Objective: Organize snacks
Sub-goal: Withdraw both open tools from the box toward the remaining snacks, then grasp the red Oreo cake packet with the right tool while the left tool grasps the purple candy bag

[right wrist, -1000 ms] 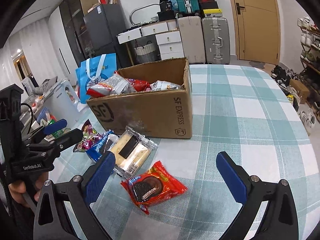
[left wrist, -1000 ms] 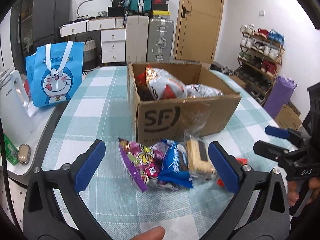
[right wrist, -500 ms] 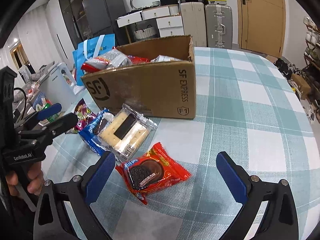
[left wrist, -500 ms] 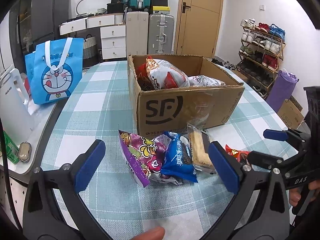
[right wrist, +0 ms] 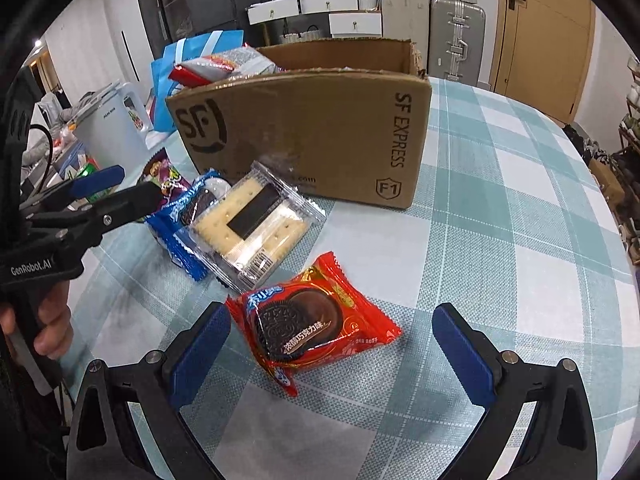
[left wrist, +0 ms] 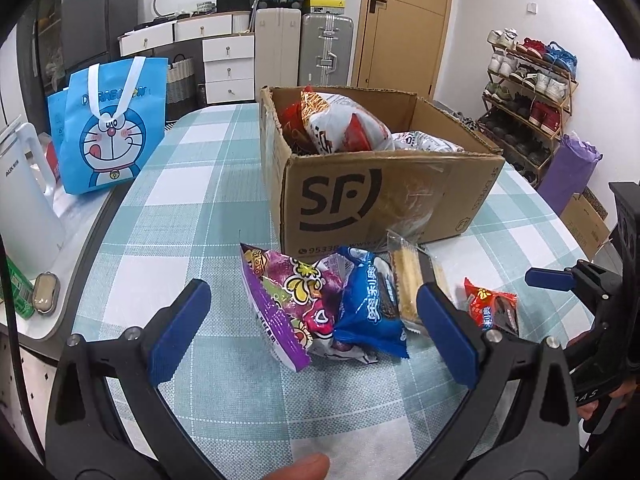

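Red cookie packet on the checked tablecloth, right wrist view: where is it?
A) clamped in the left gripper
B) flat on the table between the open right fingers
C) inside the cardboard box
B: the red cookie packet lies on the tablecloth between the right gripper's open fingers, ungripped.

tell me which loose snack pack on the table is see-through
The cracker pack, in clear wrap with pale crackers showing. The purple, blue and red packs are opaque.

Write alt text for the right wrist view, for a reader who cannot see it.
The open right gripper frames a red cookie packet lying on a checked tablecloth. Behind it lie a clear cracker pack and a blue cookie packet, before an open cardboard box holding snacks. The open left gripper reaches in at left.
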Demonstrator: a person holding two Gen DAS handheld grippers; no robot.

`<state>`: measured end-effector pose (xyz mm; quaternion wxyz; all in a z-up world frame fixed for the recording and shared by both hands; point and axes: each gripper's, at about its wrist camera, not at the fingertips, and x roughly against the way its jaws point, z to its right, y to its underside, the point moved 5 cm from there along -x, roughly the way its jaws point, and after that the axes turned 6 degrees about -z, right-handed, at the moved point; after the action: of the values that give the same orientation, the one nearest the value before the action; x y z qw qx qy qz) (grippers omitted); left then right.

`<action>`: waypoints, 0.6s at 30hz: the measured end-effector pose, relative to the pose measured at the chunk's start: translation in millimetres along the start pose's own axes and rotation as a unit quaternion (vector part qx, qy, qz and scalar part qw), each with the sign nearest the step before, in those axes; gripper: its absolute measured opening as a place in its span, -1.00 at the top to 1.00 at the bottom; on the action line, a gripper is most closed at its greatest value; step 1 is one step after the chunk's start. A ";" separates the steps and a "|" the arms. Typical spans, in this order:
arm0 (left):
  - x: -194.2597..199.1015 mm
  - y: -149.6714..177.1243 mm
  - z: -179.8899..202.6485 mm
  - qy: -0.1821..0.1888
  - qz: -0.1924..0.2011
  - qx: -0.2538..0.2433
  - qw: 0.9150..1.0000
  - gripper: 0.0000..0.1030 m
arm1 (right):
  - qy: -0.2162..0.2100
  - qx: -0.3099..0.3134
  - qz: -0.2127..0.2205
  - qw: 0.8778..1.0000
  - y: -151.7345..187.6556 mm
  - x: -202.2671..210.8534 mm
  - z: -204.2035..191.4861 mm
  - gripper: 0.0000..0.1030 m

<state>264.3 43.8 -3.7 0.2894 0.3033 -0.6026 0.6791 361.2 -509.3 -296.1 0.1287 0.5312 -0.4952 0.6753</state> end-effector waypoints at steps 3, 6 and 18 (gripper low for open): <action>-2.8 1.2 -1.8 0.000 -0.003 0.002 1.000 -0.99 | -0.002 0.002 -0.010 1.000 2.5 -4.5 0.5 -0.99; -5.0 1.9 -4.0 -0.001 -0.006 0.004 1.000 -0.99 | 0.001 0.003 -0.016 1.000 4.5 -9.7 2.0 -0.99; -8.2 1.5 -15.7 -0.009 -0.005 0.018 1.000 -0.99 | 0.003 0.035 -0.011 0.999 5.4 -11.8 -8.8 -0.44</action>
<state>267.5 59.1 -12.3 0.2823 0.3176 -0.5915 0.6853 357.0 -500.6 -308.4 0.1191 0.5392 -0.4650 0.6920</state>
